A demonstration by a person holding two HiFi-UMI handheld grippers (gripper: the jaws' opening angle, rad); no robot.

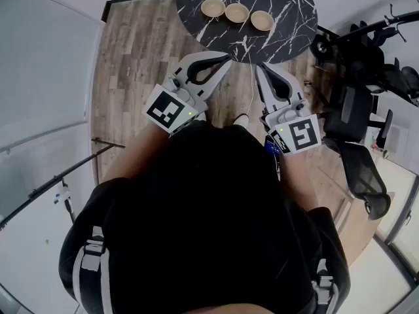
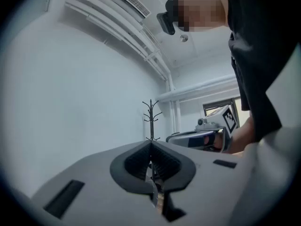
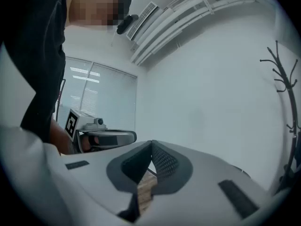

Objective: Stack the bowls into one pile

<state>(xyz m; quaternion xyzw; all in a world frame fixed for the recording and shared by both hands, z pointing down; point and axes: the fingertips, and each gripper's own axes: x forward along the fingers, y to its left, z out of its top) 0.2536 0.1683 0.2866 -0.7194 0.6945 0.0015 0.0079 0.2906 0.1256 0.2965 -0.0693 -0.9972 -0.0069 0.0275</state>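
Three bowls (image 1: 236, 12) on table (image 1: 288, 28): judged light, rigid, best pinched at the rim. Left gripper (image 1: 226, 59), right gripper (image 1: 260, 67) seen closed, empty.

Ahead of you stands a round bench (image 1: 281, 18), its black top veined in white, set on a floor (image 1: 131, 64) of wooden planks. On the bench top you have the left bowl (image 1: 213, 7), the middle bowl (image 1: 236, 12) and the right bowl (image 1: 262, 20), all tan and standing open side up. They sit in a slightly slanting row just beside one another, each on the bench itself and none inside another.
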